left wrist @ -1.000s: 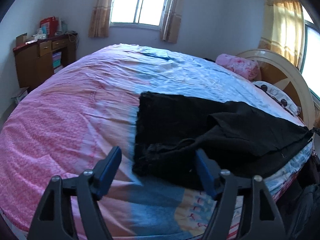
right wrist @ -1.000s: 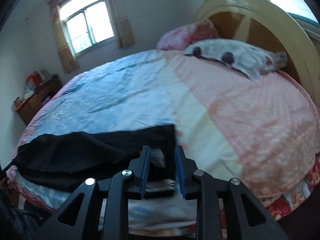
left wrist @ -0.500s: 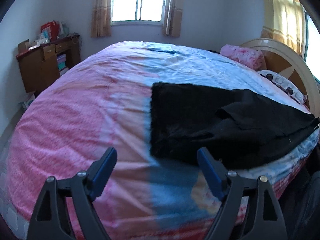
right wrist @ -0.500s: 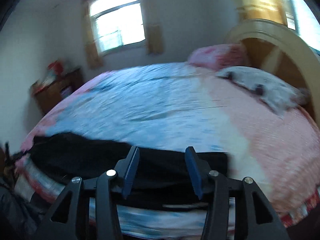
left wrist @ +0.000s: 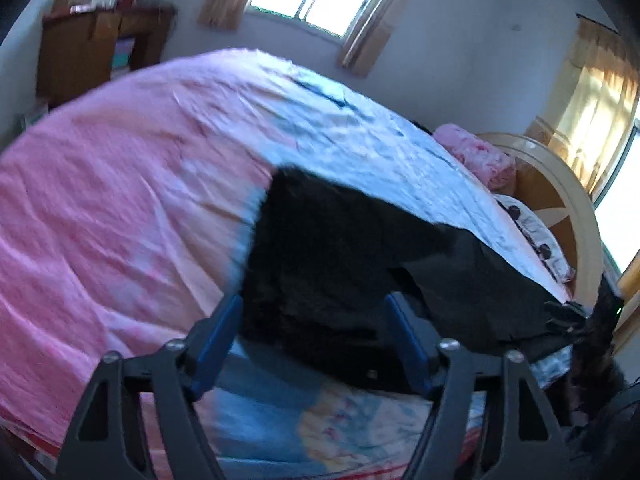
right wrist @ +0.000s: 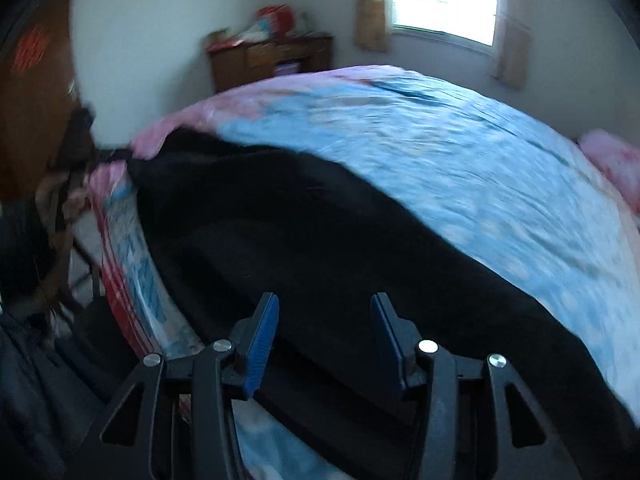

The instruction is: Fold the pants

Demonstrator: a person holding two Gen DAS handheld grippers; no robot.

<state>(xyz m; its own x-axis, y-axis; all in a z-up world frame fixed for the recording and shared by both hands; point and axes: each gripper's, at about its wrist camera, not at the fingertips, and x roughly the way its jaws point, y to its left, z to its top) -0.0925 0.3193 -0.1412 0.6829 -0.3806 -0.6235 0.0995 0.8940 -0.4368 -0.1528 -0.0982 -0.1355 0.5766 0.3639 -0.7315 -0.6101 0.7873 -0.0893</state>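
Note:
The black pants [left wrist: 340, 248] lie along the near edge of the bed, with one layer folded over at the right. My left gripper [left wrist: 313, 300] hovers above their near left end. Its jaws are closing, but the pads press on nothing, so it is open. In the right wrist view the pants [right wrist: 280, 220] stretch away to the upper left. My right gripper [right wrist: 325, 298] hangs open just above the dark cloth, and nothing is pinched between its blue pads [right wrist: 262, 332].
The pink and blue bedcover [left wrist: 120, 200] spreads wide behind the pants. A pink pillow [left wrist: 476, 156] and a curved headboard [left wrist: 560, 184] stand at the right. A wooden cabinet [right wrist: 272, 60] is against the far wall. The floor drops off beside the bed edge [right wrist: 120, 280].
The right gripper has widened and swung from the headboard end along the pants, rolling as it went. The left gripper has rolled and its jaws have narrowed a little.

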